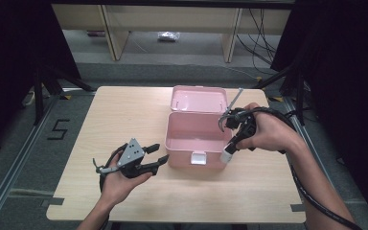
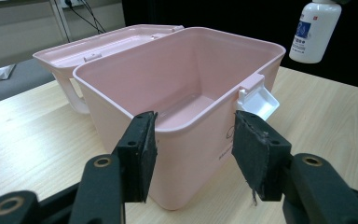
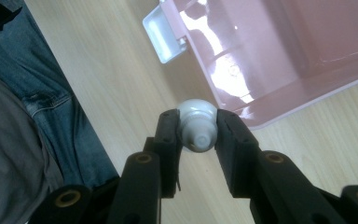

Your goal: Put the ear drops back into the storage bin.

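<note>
An open, empty pink box [image 1: 172,125] stands mid-table with its lid [image 1: 199,98] folded back and a white latch [image 1: 198,158] on its front. My left gripper [image 1: 156,154] rests open on the table just off the box's front left corner, and in the left gripper view the jaws [image 2: 193,144] frame that corner of the box [image 2: 186,79] without touching it. My right gripper [image 1: 235,140] is shut on a small white bottle [image 1: 229,153] hanging over the box's right front rim. The pads press on the bottle [image 3: 196,123] near its cap, above the box [image 3: 279,51].
The wooden table [image 1: 124,115] has bare room left of the box and along its front edge. Dark curtains flank both sides. A floor mark "5" [image 1: 58,129] lies to the left. Desk legs and cables stand at the back. The person's jeans [image 3: 37,107] are close below the right gripper.
</note>
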`<action>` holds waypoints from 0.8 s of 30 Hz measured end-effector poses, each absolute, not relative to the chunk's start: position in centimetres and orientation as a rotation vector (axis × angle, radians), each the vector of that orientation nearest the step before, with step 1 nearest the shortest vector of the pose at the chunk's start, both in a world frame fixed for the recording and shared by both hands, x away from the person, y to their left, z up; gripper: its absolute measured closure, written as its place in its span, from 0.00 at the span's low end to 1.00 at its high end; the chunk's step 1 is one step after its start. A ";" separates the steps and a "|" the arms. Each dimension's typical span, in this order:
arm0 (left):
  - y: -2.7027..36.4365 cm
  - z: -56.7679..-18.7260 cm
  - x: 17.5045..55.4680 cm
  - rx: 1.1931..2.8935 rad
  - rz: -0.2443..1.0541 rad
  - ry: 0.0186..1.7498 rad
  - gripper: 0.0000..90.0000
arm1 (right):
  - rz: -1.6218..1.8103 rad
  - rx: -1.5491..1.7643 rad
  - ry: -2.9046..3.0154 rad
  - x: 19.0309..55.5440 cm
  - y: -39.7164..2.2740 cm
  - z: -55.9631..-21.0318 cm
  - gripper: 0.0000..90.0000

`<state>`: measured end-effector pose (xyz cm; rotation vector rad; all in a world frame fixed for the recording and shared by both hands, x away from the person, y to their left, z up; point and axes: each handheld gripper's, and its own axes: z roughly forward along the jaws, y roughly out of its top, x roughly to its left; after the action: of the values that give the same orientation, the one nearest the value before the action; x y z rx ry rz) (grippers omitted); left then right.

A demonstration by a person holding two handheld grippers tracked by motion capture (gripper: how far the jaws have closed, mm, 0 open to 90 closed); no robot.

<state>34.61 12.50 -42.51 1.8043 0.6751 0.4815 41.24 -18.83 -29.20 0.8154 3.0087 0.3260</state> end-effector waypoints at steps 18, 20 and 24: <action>12.5 -42.5 34.6 1.810 0.483 0.678 0.54 | 0.378 0.852 2.983 42.3 -19.1 -28.2 0.80; 12.5 -42.6 34.6 1.807 0.481 0.677 0.54 | 0.382 0.867 2.978 42.5 -19.1 -28.1 0.80; 12.6 -42.5 34.6 1.806 0.482 0.678 0.54 | 0.383 0.881 2.973 43.0 -19.2 -28.0 0.80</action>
<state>34.60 12.56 -42.54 1.8059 0.6781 0.4824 42.99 -19.15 -28.03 0.8808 2.9734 0.3828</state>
